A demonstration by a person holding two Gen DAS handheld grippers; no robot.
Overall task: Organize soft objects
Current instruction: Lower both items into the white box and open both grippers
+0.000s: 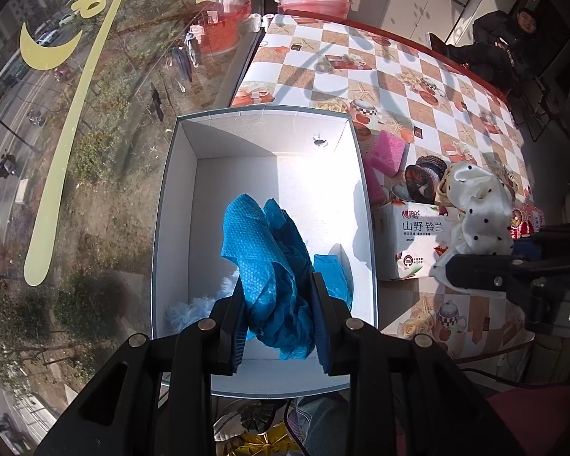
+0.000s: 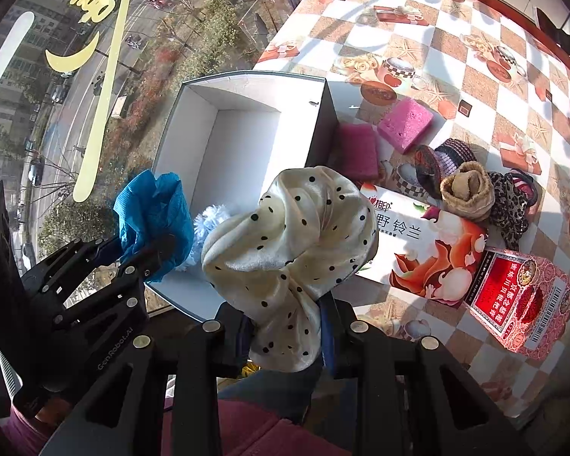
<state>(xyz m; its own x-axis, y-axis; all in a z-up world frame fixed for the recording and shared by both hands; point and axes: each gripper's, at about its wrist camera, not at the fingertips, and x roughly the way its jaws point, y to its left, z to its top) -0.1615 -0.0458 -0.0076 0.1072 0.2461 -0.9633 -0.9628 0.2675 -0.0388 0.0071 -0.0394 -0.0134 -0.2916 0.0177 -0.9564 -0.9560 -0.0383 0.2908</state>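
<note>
My left gripper point(image 1: 279, 285) is shut on a crumpled blue cloth point(image 1: 273, 262) and holds it over the open white box point(image 1: 171, 197). A fluffy pale blue item point(image 1: 193, 309) lies in the box's near corner. My right gripper point(image 2: 287, 315) is shut on a cream polka-dot scrunchie point(image 2: 296, 235), held above the table beside the box point(image 2: 178, 125). The left gripper point(image 2: 152, 250) with the blue cloth point(image 2: 154, 209) also shows in the right wrist view, and the scrunchie point(image 1: 478, 212) shows in the left wrist view.
Two pink sponges point(image 2: 406, 121) point(image 2: 357, 148), dark scrunchies point(image 2: 440, 159), a tan rolled sock point(image 2: 467, 190) and a leopard-print band point(image 2: 509, 205) lie right of the box. A tissue pack point(image 2: 425, 250) and a red packet point(image 2: 520, 300) lie nearer. A window is left of the checkered table point(image 2: 418, 22).
</note>
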